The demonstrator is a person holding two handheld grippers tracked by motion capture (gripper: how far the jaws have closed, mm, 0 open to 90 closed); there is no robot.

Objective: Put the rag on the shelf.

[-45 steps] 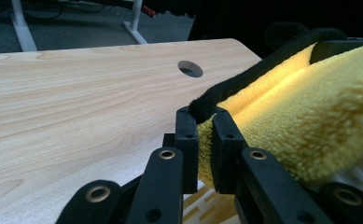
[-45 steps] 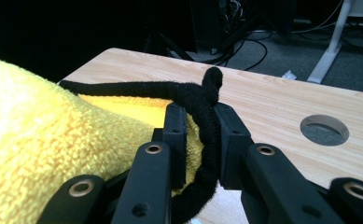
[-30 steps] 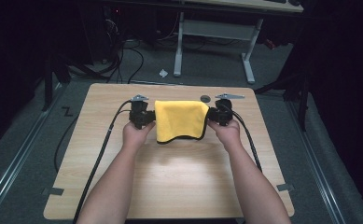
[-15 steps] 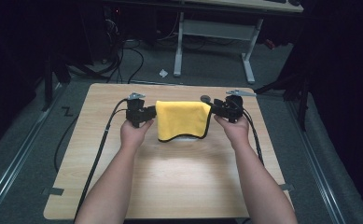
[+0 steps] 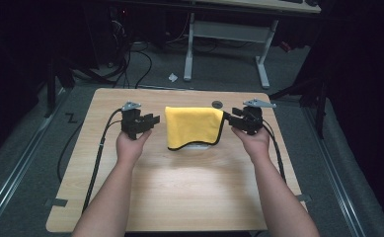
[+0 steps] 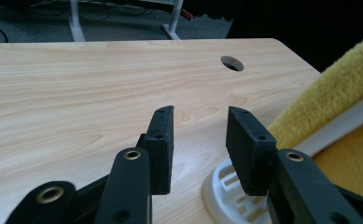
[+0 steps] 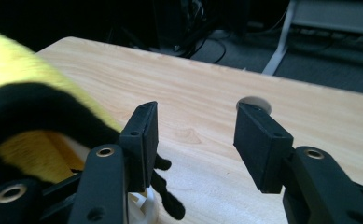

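The yellow cloth (image 5: pixel 194 125) is seen draped over a white rack (image 5: pixel 199 146) near the far middle of the surface (image 5: pixel 189 197), so the hanging is judged done. The left claw (image 5: pixel 152 121) is held just left of the cloth and the right claw (image 5: pixel 227 118) just right of it; the jaws of both have just been opening, and nothing is gripped between them. Only withdrawal appears left.
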